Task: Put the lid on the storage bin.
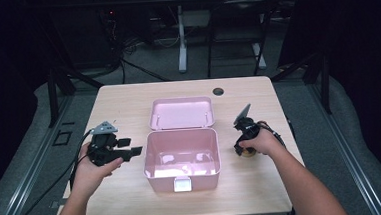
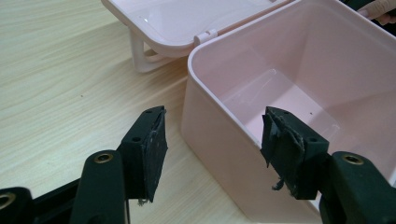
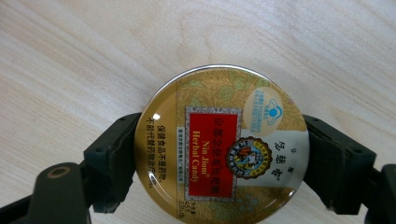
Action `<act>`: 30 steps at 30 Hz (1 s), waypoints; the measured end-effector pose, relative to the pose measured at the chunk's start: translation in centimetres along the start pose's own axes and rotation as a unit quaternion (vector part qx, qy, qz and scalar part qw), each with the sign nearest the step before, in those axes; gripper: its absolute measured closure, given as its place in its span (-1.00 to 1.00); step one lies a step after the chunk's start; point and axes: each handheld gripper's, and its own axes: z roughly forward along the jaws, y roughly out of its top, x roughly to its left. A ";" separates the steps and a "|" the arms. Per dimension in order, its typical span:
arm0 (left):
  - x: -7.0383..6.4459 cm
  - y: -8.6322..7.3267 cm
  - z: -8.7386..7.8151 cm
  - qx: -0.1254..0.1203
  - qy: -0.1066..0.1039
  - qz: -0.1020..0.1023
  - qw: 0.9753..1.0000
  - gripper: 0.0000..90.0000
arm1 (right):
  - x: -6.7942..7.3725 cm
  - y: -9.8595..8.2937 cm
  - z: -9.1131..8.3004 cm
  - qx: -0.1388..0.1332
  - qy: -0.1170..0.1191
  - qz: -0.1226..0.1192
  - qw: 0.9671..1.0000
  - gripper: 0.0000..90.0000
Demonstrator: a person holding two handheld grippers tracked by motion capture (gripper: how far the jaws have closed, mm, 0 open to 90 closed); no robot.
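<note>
A pink plastic box [image 1: 155, 176] stands open in the middle of the table, its lid [image 1: 181, 113] laid back flat behind it. Its inside [image 2: 280, 93] looks empty. My left gripper [image 1: 132, 146] hovers just left of the box, jaws wide open and empty; in the left gripper view it [image 2: 212, 135] straddles the box's near corner [image 2: 210, 140]. A round gold and red herbal candy tin [image 3: 219, 140] lies flat on the table to the right of the box. My right gripper [image 3: 222, 154] points down at it with both pads against its sides. Under that hand, the tin [image 1: 246, 154] peeks out.
A dark cable hole [image 1: 218, 91] sits near the table's far edge. The wooden table [image 1: 113, 99] has bare stretches on both sides of the box. Beyond it are dark floor, cables and white desk legs [image 1: 182, 48].
</note>
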 end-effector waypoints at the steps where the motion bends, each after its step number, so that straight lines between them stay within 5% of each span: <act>1: 0.0 0.0 0.0 0.000 0.000 0.000 1.000 -0.11 | 0.0 0.0 0.0 0.002 0.001 -0.001 1.000 -0.57; 17: 0.0 0.0 -0.1 -0.001 0.000 0.000 1.000 -0.11 | 0.7 0.3 -2.1 -0.002 -0.004 -0.011 1.000 -0.57; 30: -0.1 0.0 -0.1 0.000 -0.001 0.000 1.000 -0.11 | 1.3 0.4 -4.3 -0.005 -0.010 -0.042 0.999 -0.57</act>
